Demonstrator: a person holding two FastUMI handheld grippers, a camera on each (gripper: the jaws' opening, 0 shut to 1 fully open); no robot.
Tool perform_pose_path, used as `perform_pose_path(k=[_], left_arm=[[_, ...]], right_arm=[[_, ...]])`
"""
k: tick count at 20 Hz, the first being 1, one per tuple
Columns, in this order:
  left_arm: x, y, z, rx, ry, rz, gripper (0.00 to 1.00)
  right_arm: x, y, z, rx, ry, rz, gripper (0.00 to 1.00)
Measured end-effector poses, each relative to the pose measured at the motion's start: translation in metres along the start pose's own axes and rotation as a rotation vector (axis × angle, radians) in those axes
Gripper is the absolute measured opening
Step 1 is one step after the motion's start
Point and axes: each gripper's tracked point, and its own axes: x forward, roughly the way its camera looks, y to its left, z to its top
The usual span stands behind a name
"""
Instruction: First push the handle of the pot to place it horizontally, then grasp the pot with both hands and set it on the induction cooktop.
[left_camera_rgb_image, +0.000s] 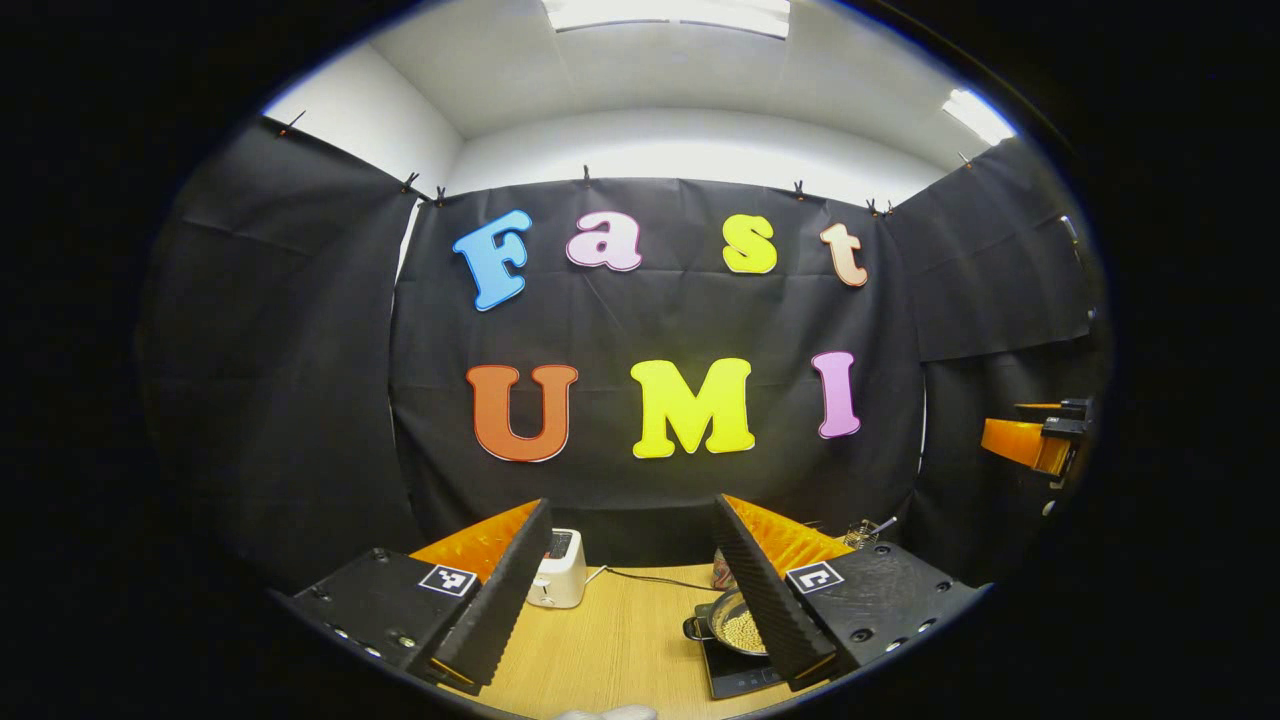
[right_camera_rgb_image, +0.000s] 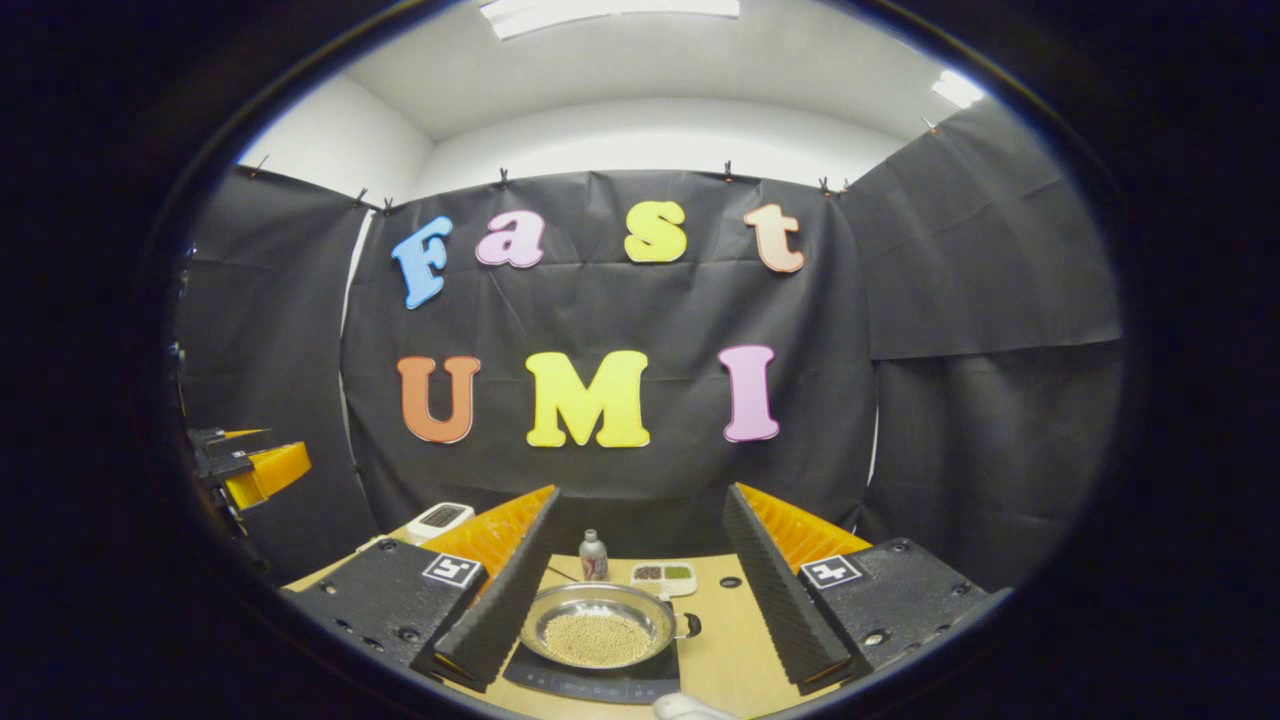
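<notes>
Spanning the lower part of both views, the wooden tabletop (right_camera_rgb_image: 735, 640) carries everything else. On it lies the dark, flat induction cooktop (right_camera_rgb_image: 590, 682), and the pot (right_camera_rgb_image: 598, 625) sits on top of that, a shallow metal pan filled with small pale beads; a short dark handle juts from its right side in the right gripper view.

The left tongs (left_camera_rgb_image: 630, 590) are spread wide with nothing between the fingers, raised above the tabletop, with the pot (left_camera_rgb_image: 738, 622) and cooktop (left_camera_rgb_image: 735, 675) partly behind the right finger. The right tongs (right_camera_rgb_image: 640, 600) are likewise wide apart and gripping nothing, framing the pot without touching it. Each gripper also appears at the edge of the other's view, held well apart to the side.

A white toaster (left_camera_rgb_image: 558, 568) stands toward the back of the tabletop, with a dark cord trailing from it. Behind the pot stand a small bottle (right_camera_rgb_image: 593, 556) and, just beside it, a small divided tray (right_camera_rgb_image: 664, 576).
</notes>
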Motion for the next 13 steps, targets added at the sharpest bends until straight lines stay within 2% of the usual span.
perform_pose_path(k=[7, 13], left_arm=[[-0.008, 0.0, 0.003, 0.006, -0.006, 0.013, 0.96], [-0.014, -0.007, 0.003, 0.009, 0.002, -0.005, 0.96]], right_arm=[[-0.006, -0.001, -0.002, 0.0, 0.008, 0.003, 1.0], [-0.012, -0.007, -0.001, 0.002, 0.002, -0.006, 1.0]])
